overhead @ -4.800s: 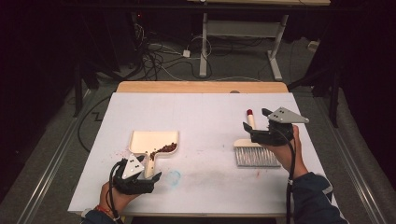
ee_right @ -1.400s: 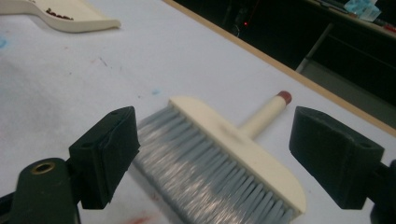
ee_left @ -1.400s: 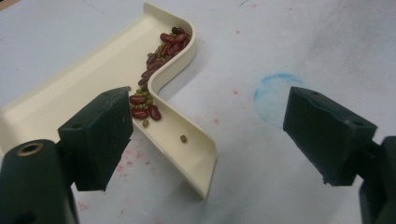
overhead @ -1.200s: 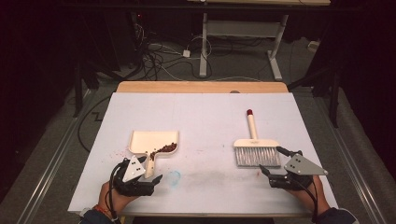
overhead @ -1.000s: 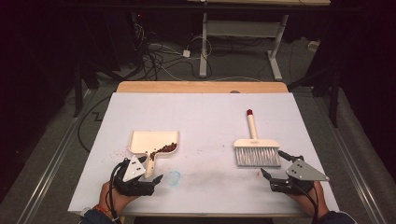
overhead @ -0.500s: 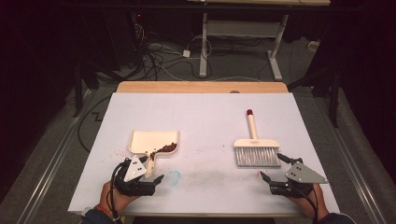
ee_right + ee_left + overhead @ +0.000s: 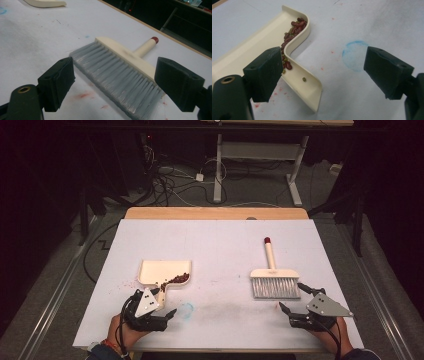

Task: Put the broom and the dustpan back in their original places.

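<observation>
Resting wide open and empty, your left gripper (image 7: pixel 322 72) is flanking the dustpan (image 7: pixel 262 47) handle beside its left jaw; your equally open right gripper (image 7: pixel 125 85) is facing the brush (image 7: pixel 120 67) bristles, so close squarely.

Smooth cream plastic dustpan (image 7: pixel 294 53), grey bristled brush (image 7: pixel 120 75), matt black jaws

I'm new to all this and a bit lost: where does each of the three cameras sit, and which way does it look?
High view: above the near edge, looking forward and down on the table; forearms, both claws.
Left gripper view: rides the left claw, facing the dustpan with beans; open jaws.
Right gripper view: rides the right claw, facing the brush; open jaws.
Shared: the high view also shows dustpan and brush.
</observation>
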Demonstrator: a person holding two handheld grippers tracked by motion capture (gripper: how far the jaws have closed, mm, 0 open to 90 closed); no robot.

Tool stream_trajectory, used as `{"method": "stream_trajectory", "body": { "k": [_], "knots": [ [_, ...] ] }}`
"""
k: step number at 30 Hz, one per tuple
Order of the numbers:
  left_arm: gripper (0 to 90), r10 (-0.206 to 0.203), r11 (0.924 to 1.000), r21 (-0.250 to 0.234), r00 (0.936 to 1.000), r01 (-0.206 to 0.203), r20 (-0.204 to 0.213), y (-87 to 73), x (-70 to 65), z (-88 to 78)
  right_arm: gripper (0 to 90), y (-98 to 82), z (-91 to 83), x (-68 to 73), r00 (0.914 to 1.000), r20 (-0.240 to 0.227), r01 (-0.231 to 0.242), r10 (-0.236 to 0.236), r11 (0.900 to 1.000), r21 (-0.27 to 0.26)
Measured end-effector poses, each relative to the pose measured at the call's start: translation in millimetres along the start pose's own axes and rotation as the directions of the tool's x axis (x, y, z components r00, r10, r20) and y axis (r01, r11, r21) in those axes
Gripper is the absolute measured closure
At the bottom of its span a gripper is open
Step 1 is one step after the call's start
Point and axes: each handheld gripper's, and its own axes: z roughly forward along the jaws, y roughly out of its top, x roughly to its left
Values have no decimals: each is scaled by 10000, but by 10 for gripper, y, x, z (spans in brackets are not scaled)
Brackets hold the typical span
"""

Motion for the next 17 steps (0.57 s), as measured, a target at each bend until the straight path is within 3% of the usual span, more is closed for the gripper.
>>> {"method": "stream_trajectory", "body": {
  "k": [17],
  "knots": [
    [155,-57,10000,-32,9999,56,-101,24,24,19,166,13,-24,-20,9999,110,-85,86,9999,-126]
  ]
}}
